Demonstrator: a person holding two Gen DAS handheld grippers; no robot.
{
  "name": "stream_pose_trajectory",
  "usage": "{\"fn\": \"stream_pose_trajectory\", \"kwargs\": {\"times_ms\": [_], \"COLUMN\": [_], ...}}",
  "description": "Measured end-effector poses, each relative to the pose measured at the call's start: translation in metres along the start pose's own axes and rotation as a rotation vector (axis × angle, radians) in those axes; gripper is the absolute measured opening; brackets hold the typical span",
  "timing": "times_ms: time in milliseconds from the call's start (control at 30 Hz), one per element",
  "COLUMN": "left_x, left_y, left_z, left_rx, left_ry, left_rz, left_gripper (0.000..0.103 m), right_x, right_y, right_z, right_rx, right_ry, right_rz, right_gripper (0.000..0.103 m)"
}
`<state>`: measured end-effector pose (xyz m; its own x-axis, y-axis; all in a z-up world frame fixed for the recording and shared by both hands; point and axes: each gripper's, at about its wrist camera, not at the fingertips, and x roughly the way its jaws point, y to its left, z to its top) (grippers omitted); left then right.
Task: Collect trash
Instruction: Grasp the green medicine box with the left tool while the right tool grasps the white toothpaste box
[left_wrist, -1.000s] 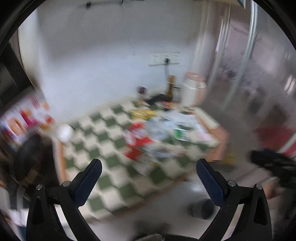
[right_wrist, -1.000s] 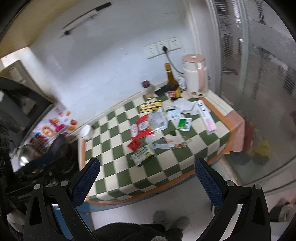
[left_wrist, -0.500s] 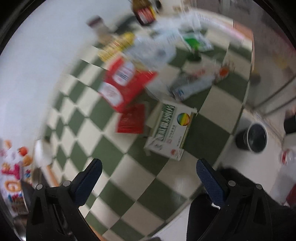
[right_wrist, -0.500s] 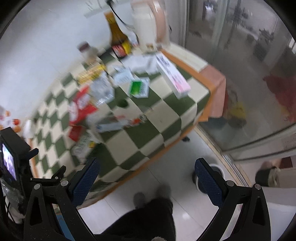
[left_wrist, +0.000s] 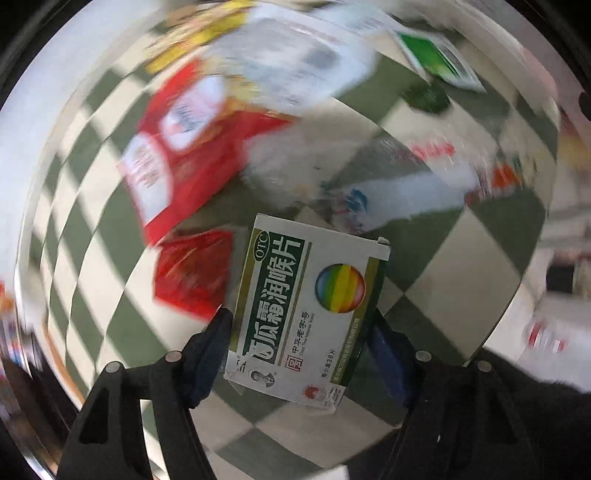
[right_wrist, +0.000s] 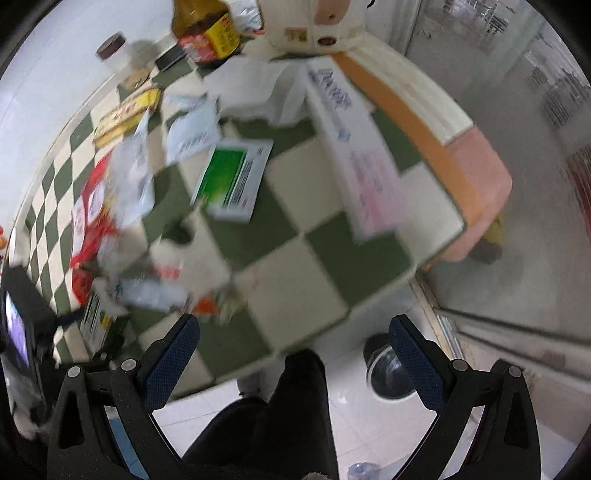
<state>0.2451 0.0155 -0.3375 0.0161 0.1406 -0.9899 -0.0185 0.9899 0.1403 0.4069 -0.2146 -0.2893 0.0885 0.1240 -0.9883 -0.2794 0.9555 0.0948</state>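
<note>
A white and green medicine box (left_wrist: 306, 314) lies on the green-and-white checked table (left_wrist: 436, 266). My left gripper (left_wrist: 303, 350) has closed in on it, one finger on each side, touching or nearly touching. Red wrappers (left_wrist: 192, 273), a flattened bottle (left_wrist: 399, 199) and other packets lie blurred beyond. My right gripper (right_wrist: 295, 362) is open and empty above the table's front edge. In the right wrist view the left gripper (right_wrist: 33, 332) and the box (right_wrist: 96, 321) show at far left.
In the right wrist view a green packet (right_wrist: 232, 181), a long white-pink box (right_wrist: 362, 166), a yellow packet (right_wrist: 125, 114), a brown bottle (right_wrist: 207, 33) and a kettle (right_wrist: 314, 22) stand on the table. A dark bin (right_wrist: 391, 369) stands on the floor below the table edge.
My left gripper has dropped down to the medicine box and its fingers have narrowed around it. My right gripper has moved closer to the table's front right part, still open.
</note>
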Motion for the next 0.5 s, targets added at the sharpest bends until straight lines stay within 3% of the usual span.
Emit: {"fn": "stream_pose_trajectory", "kwargs": {"times_ms": [167, 267, 367, 400, 467, 500], "left_x": [-0.046, -0.052, -0.045, -0.041, -0.040, -0.041], "left_y": [0.021, 0.021, 0.021, 0.018, 0.017, 0.018], "left_z": [0.003, 0.023, 0.061, 0.072, 0.093, 0.100], "left_rx": [-0.355, -0.461, -0.462, -0.457, -0.453, -0.451], "left_ry": [-0.046, -0.073, -0.090, -0.093, -0.104, -0.109], "left_rz": [0.086, 0.124, 0.160, 0.170, 0.166, 0.162], "left_gripper": [0.070, 0.070, 0.070, 0.070, 0.069, 0.069], "right_x": [0.019, 0.051, 0.077, 0.082, 0.092, 0.094], "right_y": [-0.024, -0.032, -0.033, -0.033, -0.031, -0.031], "right_z": [0.063, 0.100, 0.125, 0.129, 0.136, 0.138], "right_rx": [0.036, 0.049, 0.060, 0.057, 0.047, 0.047], "right_ry": [-0.048, -0.027, 0.012, 0.023, 0.044, 0.049], "right_rz": [-0.079, -0.118, -0.080, -0.075, -0.078, -0.062], "right_gripper": [0.103, 0.103, 0.099, 0.093, 0.066, 0.057]}}
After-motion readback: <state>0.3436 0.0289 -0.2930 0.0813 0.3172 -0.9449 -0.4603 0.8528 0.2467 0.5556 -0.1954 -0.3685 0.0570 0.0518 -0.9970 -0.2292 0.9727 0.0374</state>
